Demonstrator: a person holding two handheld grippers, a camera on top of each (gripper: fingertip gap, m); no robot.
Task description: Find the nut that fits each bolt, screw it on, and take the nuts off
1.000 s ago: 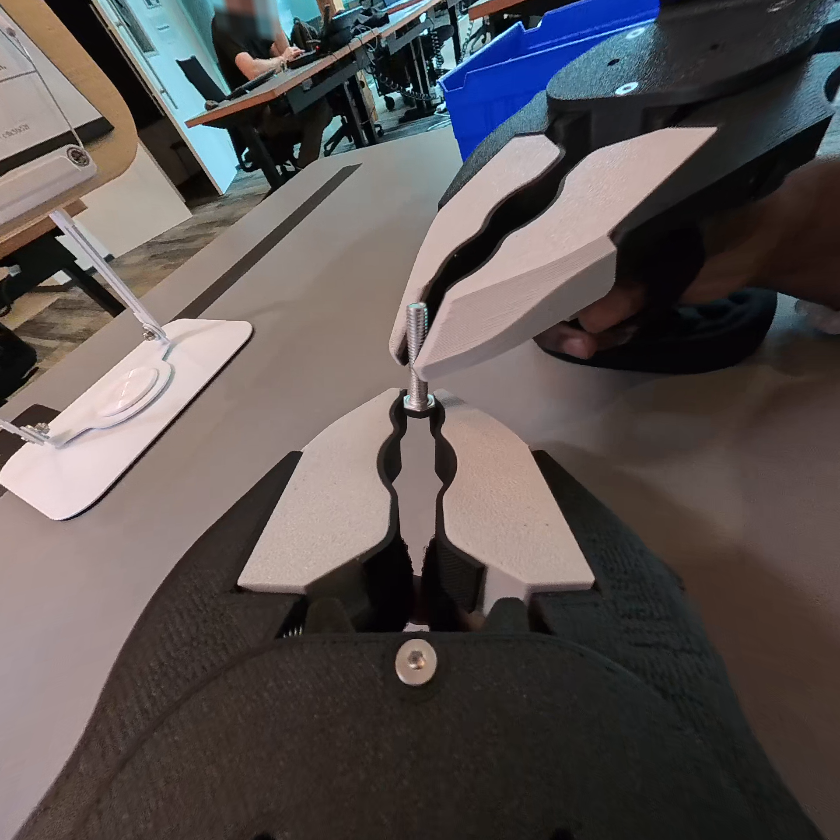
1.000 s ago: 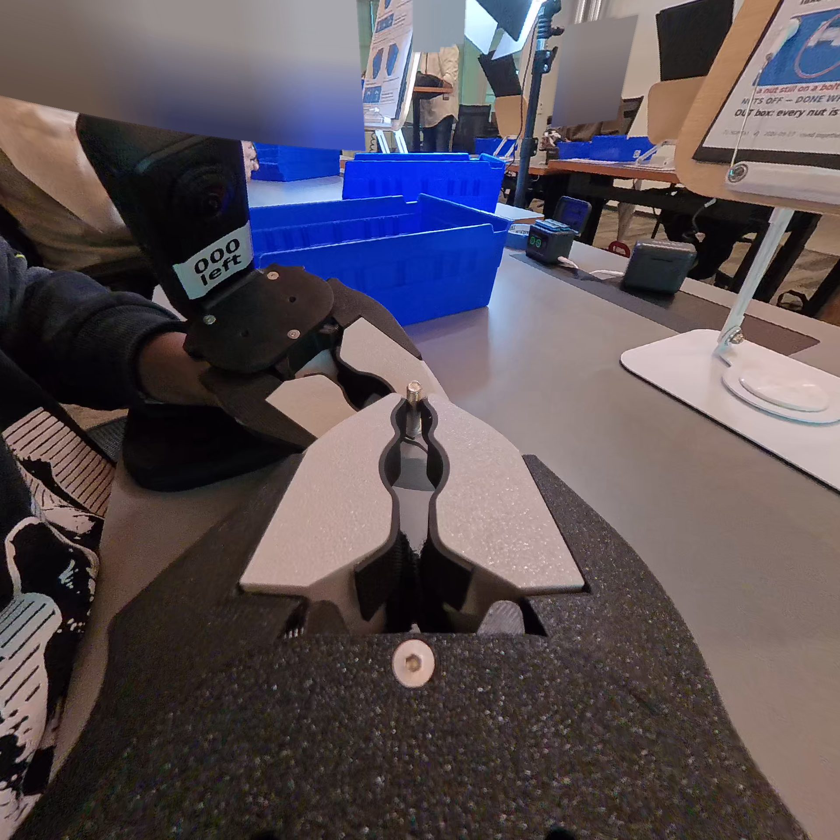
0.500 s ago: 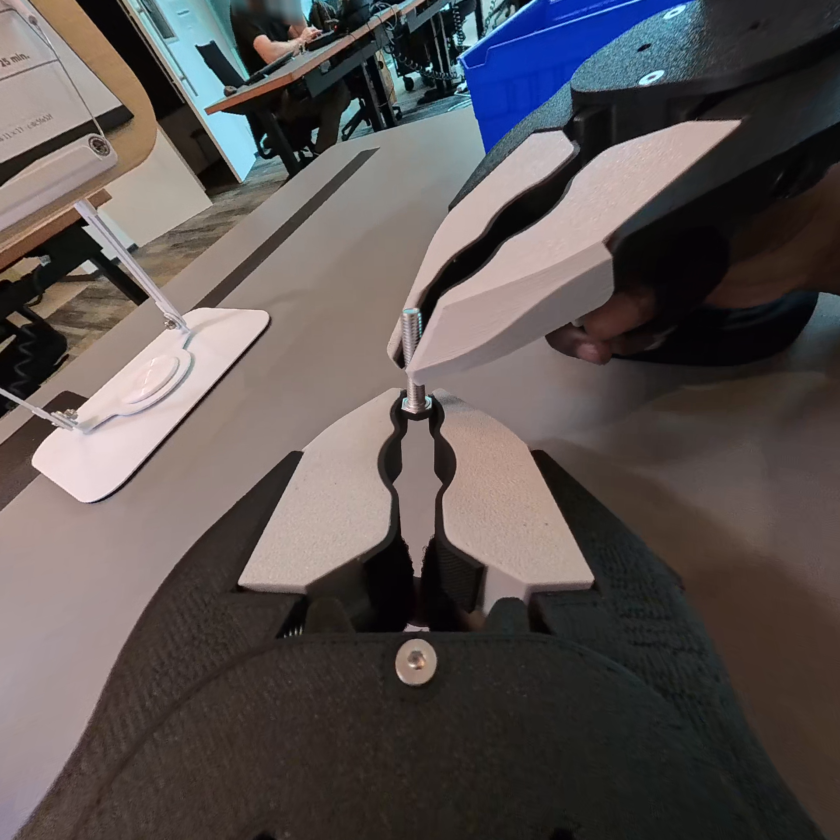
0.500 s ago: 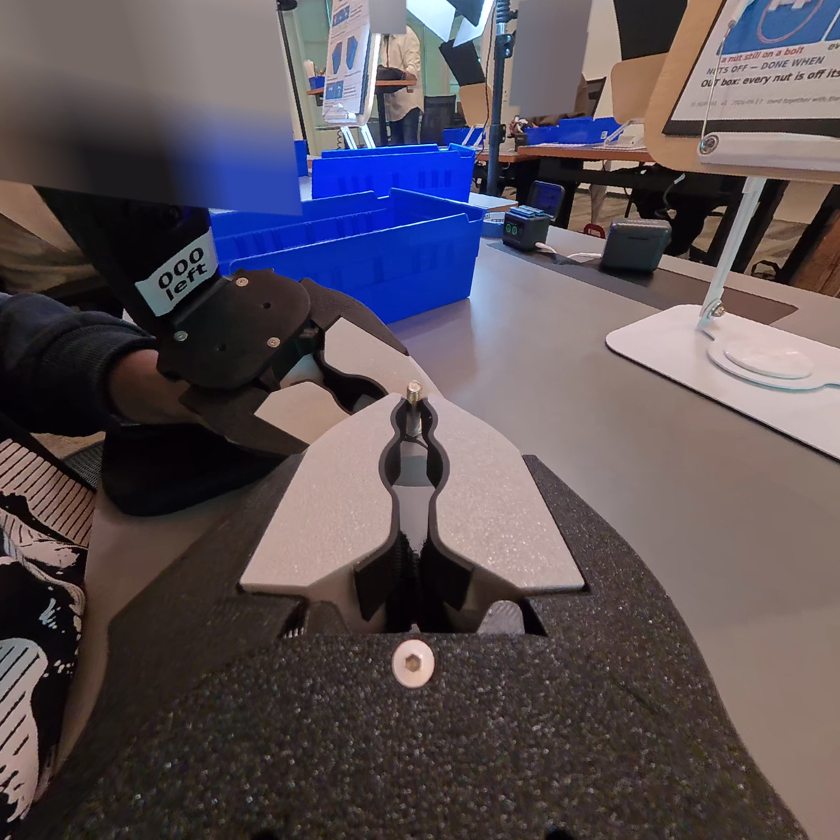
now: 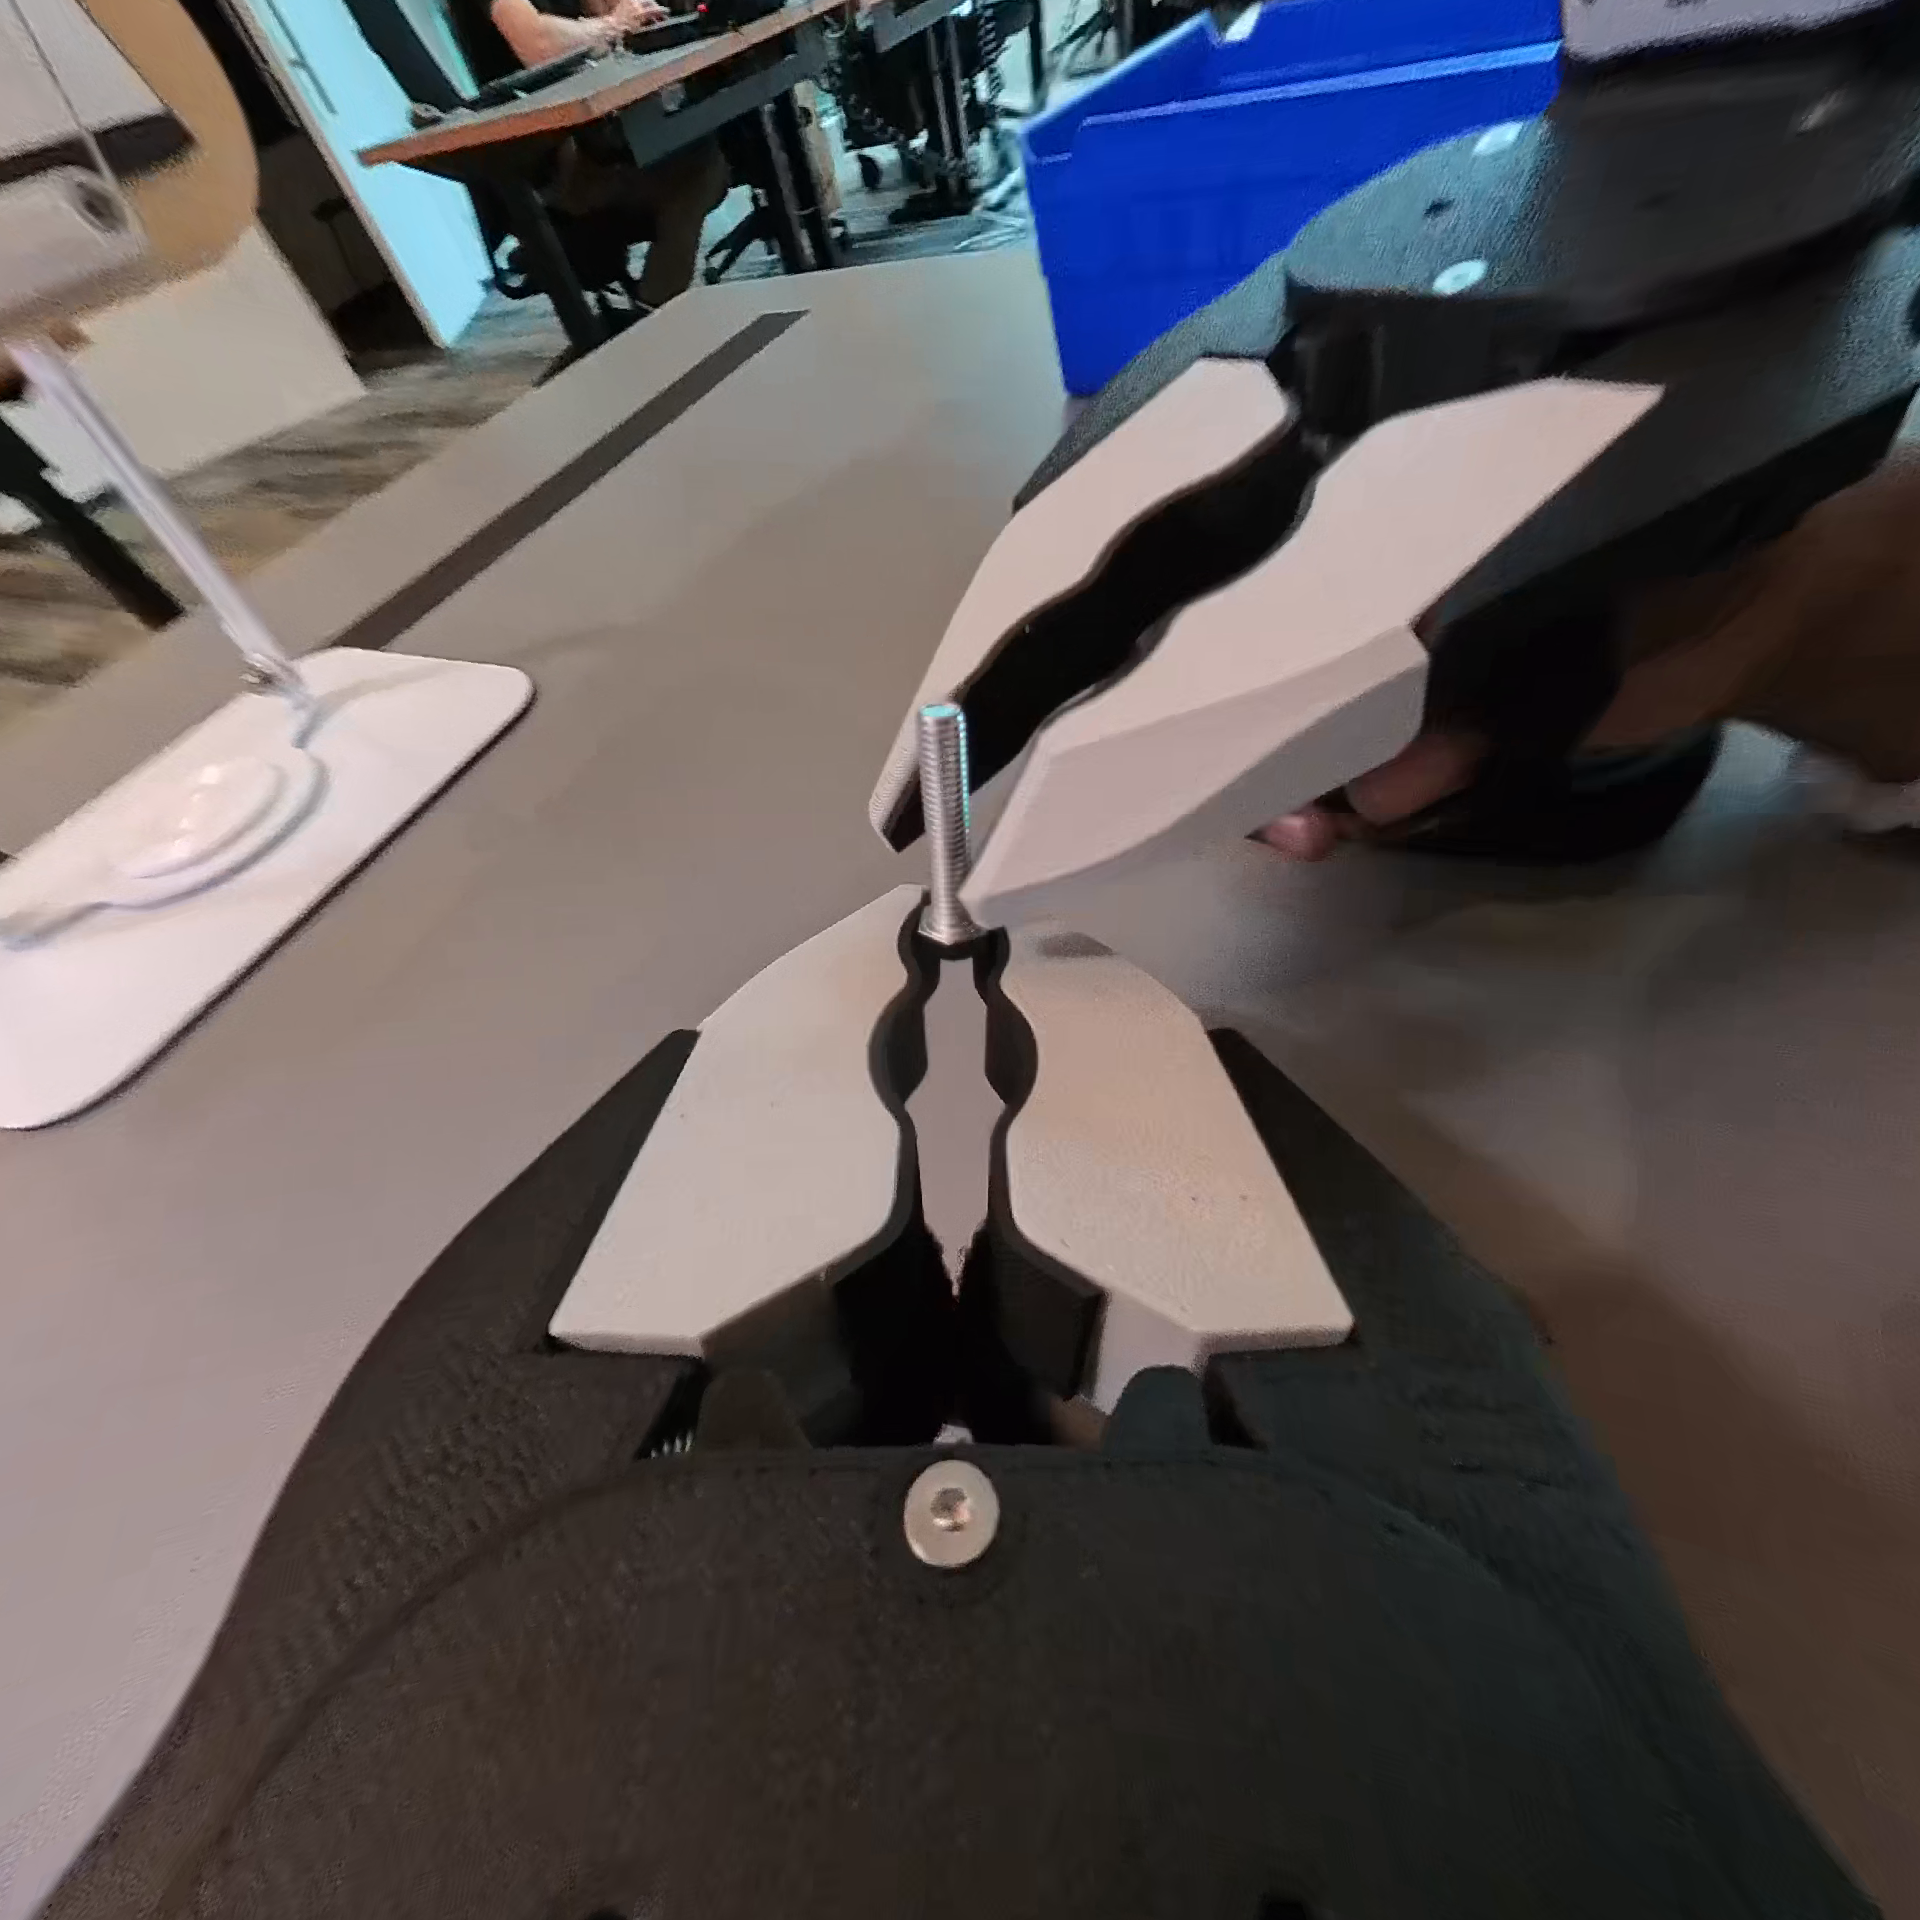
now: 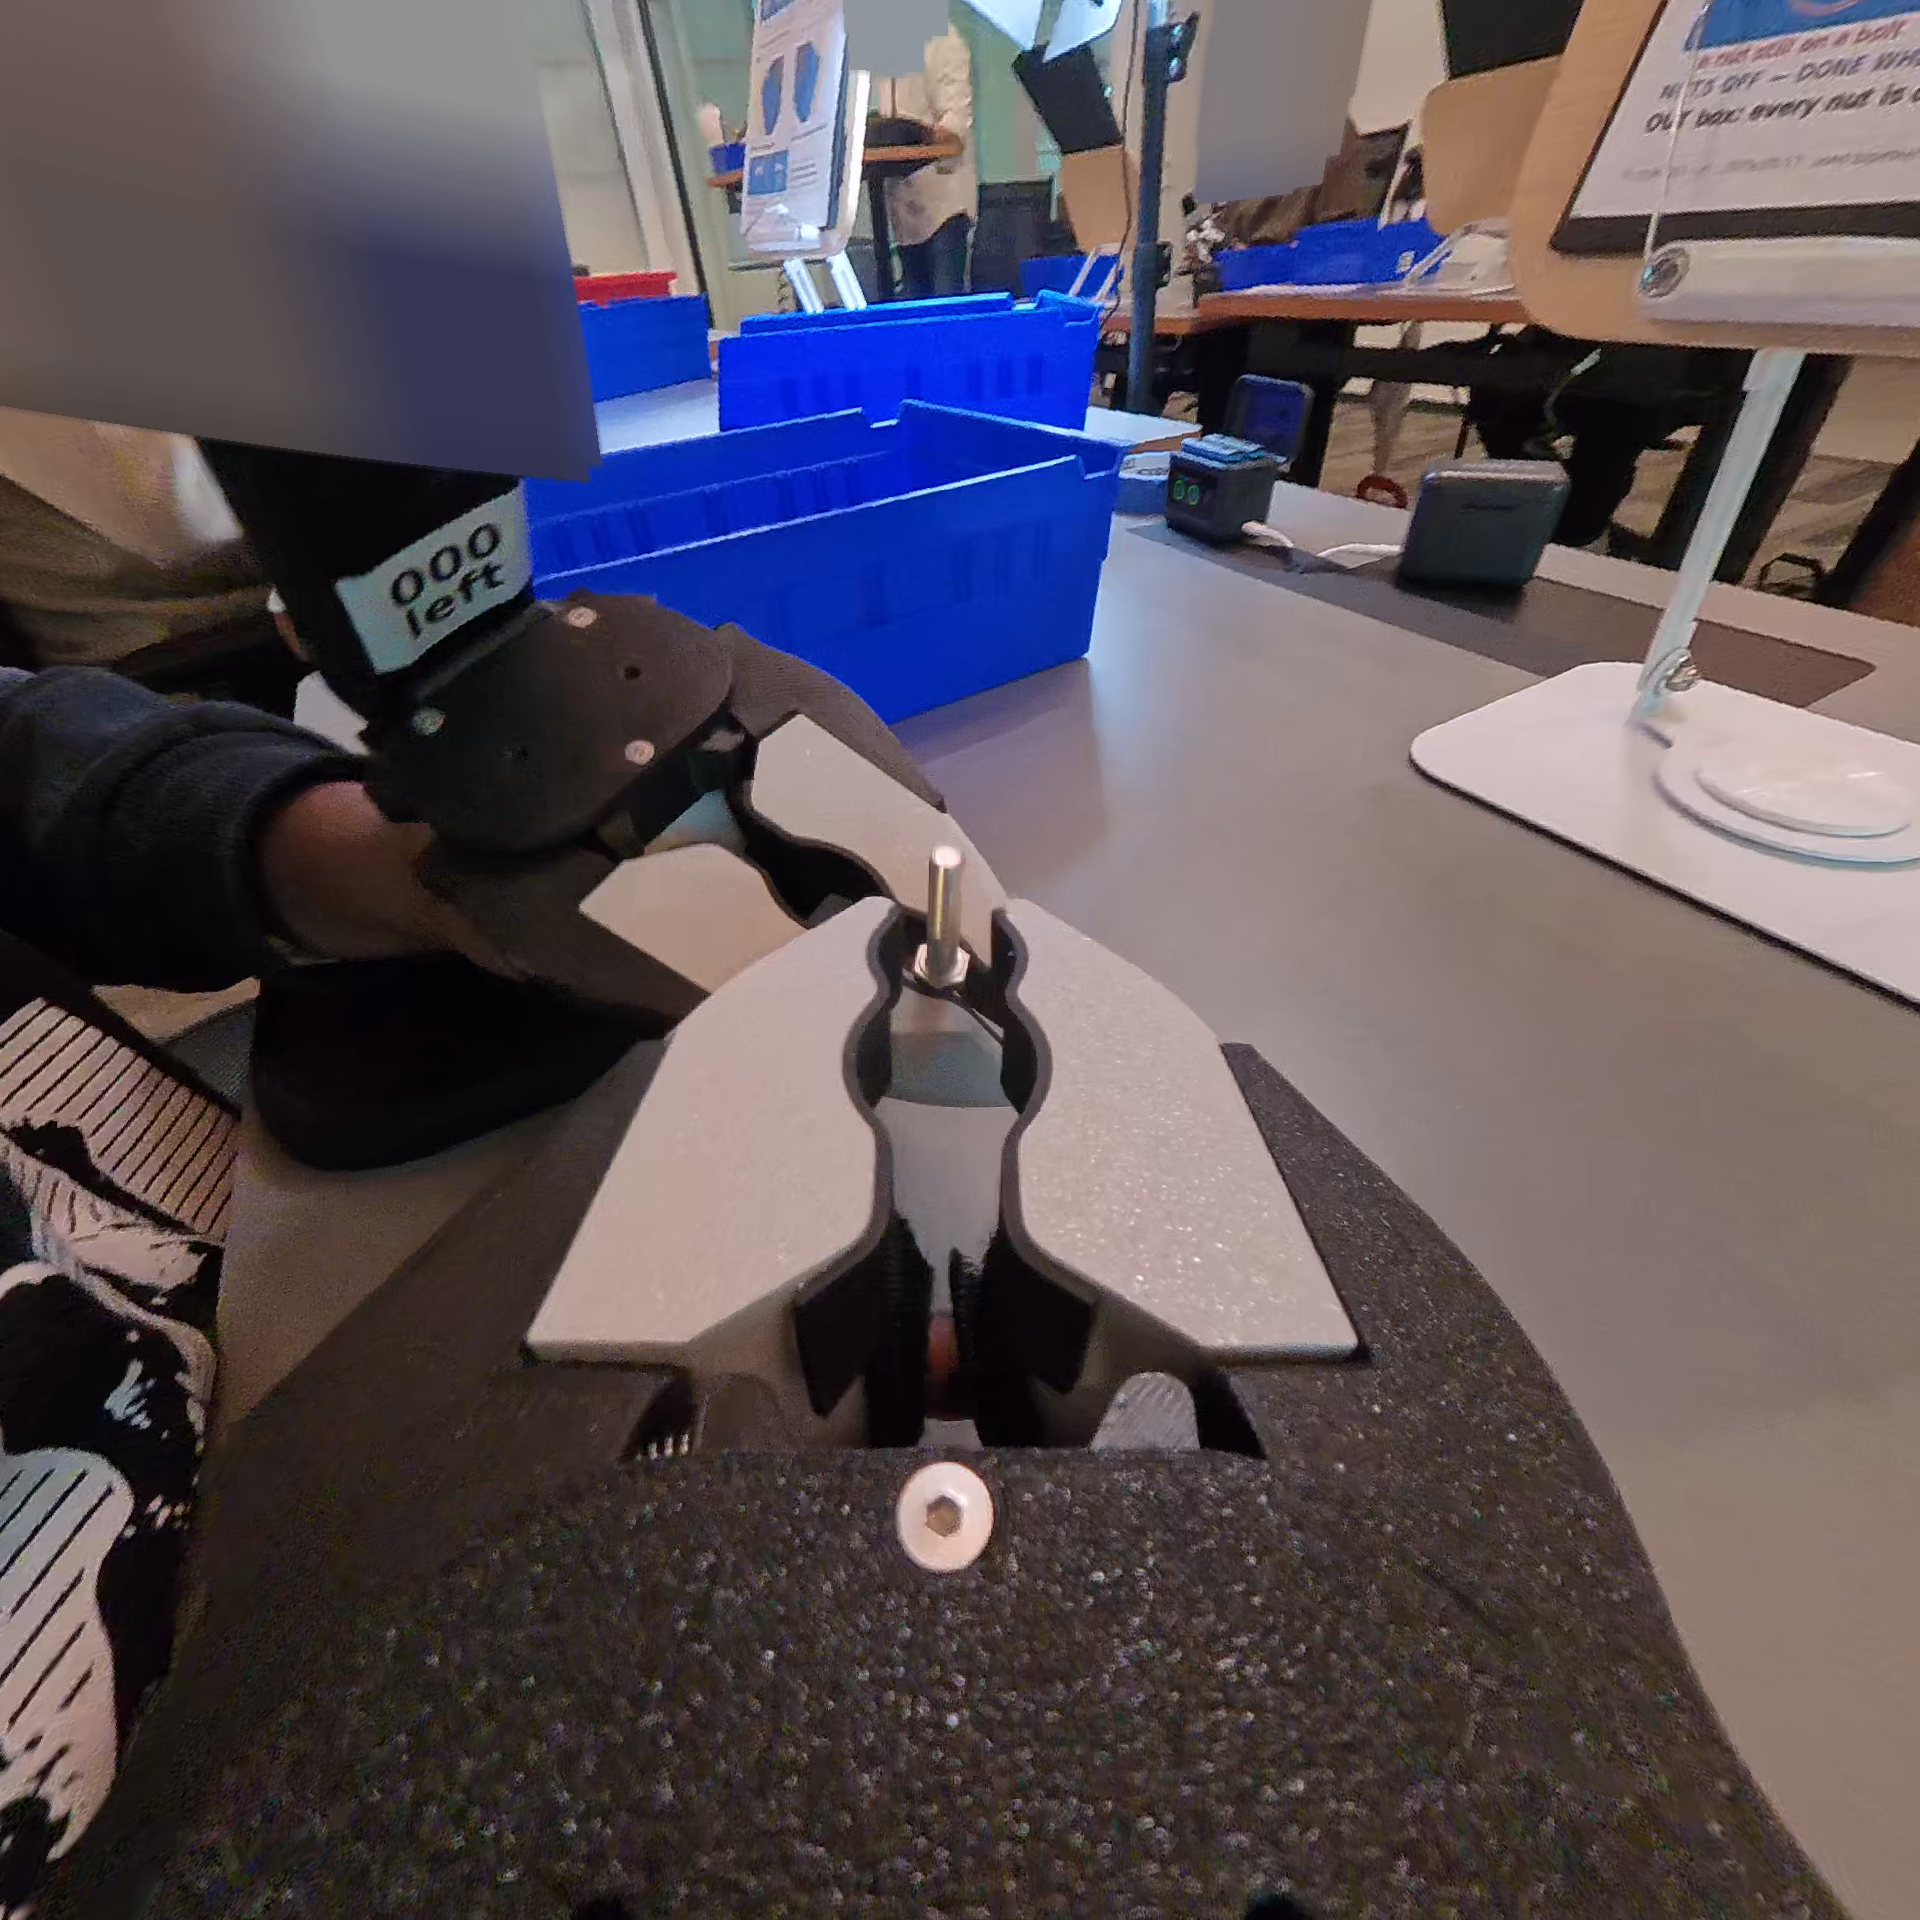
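A silver bolt (image 5: 943,821) stands upright over the grey table, with a small nut (image 6: 935,966) at its lower end. My left gripper (image 5: 948,928) is shut on the nut and holds the bolt up by it. My right gripper (image 6: 943,920) comes in from the upper right in the left wrist view (image 5: 928,857). Its jaws sit around the bolt's shaft (image 6: 943,894) with a small gap on each side, so it is slightly open. The left gripper's fingers (image 6: 831,810) also show in the right wrist view, with their tips hidden behind my right fingers.
Blue bins (image 6: 831,561) stand behind the grippers and also show in the left wrist view (image 5: 1195,187). A white stand base (image 5: 208,831) lies to the left and shows at the right in the right wrist view (image 6: 1714,790). Small dark devices (image 6: 1475,530) sit farther back. Both grippers' tips are close together, under 4 cm apart.
My right gripper's jaws have opened a little off the bolt, and more of the shaft now sticks up above them. The left gripper stays shut on the nut. Both views have shifted slightly.
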